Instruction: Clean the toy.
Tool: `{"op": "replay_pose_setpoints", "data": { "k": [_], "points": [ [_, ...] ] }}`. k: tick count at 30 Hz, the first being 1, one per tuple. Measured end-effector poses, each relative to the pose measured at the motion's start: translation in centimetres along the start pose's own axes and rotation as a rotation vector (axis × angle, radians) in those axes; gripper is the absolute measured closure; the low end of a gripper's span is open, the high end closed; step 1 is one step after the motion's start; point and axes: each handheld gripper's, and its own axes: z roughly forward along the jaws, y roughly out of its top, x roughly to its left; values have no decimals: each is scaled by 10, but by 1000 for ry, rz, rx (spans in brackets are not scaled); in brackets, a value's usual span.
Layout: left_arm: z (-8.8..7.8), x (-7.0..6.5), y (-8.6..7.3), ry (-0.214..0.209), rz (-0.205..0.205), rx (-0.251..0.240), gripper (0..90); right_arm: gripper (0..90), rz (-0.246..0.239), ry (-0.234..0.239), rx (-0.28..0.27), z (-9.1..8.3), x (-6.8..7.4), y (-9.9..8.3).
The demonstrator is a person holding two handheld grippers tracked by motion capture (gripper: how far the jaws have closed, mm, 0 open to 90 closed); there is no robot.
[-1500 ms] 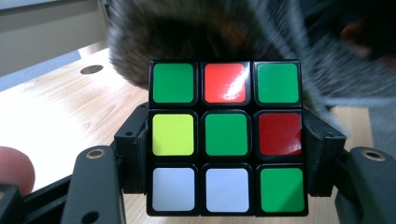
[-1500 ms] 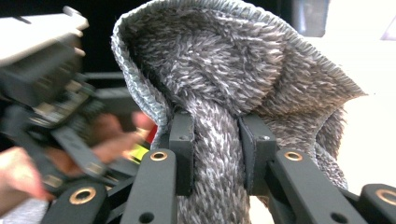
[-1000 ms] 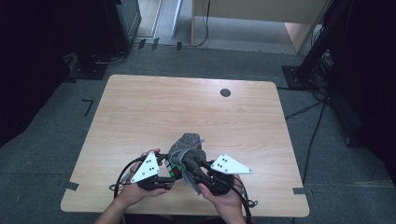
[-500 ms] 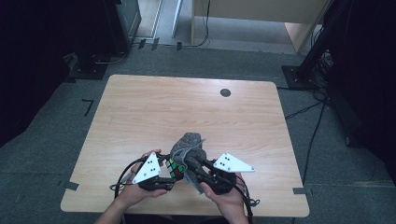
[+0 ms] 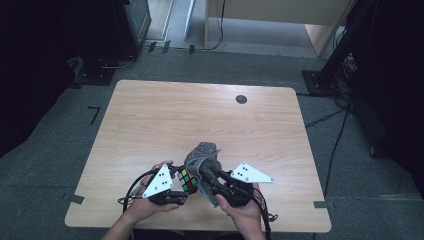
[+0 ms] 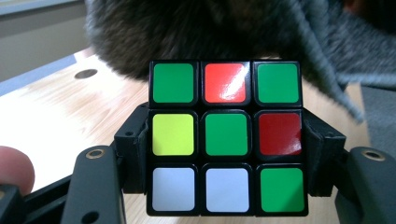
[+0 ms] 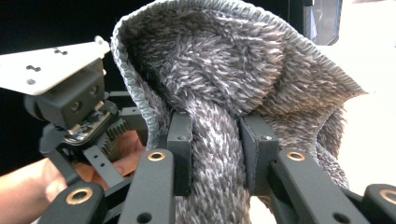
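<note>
Grey cloth (image 7: 219, 93) bunched and pinched between right gripper (image 7: 217, 154) jaws; left gripper (image 6: 226, 149) jaws clamp the cube (image 6: 226, 137) by its sides, just left of the cloth, near the table's (image 5: 150, 115) front edge. Wipe one face at a time; keep the cube grip firm so it doesn't twist.

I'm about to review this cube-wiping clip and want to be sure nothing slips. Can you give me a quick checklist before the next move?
1. Left gripper clamps the puzzle cube squarely on both sides: ok.
2. Right gripper pinches a fold of the grey cloth: ok.
3. Cloth is next to the cube, just behind it in the left gripper view: ok.
4. Cloth actually touches the cube: cannot tell.
5. Both are held over the table, near its front edge: ok.
</note>
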Motion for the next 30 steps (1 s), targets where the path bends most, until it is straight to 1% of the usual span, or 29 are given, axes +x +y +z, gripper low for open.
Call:
{"op": "replay_pose_setpoints", "data": {
  "k": [2,3,6,8,10,12,13,14,15,16,18,20,22,23,24,26,28,29,30],
  "points": [
    [-2,0,2,-4,-6,-7,344,698,-2,-15,16,2,-1,-1],
    [-3,1,2,-2,-6,-11,345,701,6,-26,16,3,-5,-4],
    [-6,6,1,-5,-39,-33,344,710,23,-108,46,3,-17,-9],
    [-7,8,1,4,-48,-35,345,711,44,-125,49,2,-21,-10],
    [-6,9,0,14,-36,-15,345,709,50,-109,26,-1,-20,-8],
    [-3,7,-1,13,-21,4,345,707,39,-61,-5,-2,-12,-4],
    [-1,4,-1,0,-14,7,345,707,35,-45,-12,-2,-8,-3],
    [-1,3,-1,-9,-13,4,344,707,25,-15,-22,-1,-3,-2],
    [0,1,0,-22,-7,-3,344,707,22,-6,-24,-1,-1,-1],
    [0,0,0,-25,-4,-8,344,707,21,-7,-15,0,0,-2],
    [-2,-1,2,-23,1,-10,345,708,15,-23,1,2,-3,-4],
    [-4,1,2,-17,-8,-16,345,709,35,-70,12,3,-11,-9],
    [-5,3,2,-11,-20,-22,345,710,12,-129,41,3,-18,-12],
    [-6,4,2,-8,-30,-28,345,709,9,-154,52,3,-20,-13],
    [-6,6,2,-3,-33,-31,345,708,9,-168,57,3,-23,-14],
    [-6,6,2,5,-37,-26,344,707,29,-172,55,2,-25,-14],
    [-4,6,0,10,-33,-9,344,706,33,-161,43,2,-23,-14],
    [-3,5,-1,22,-23,9,344,705,27,-148,32,1,-20,-12],
    [-1,4,-1,30,-14,23,344,705,27,-122,12,0,-15,-10]
  ]
}}
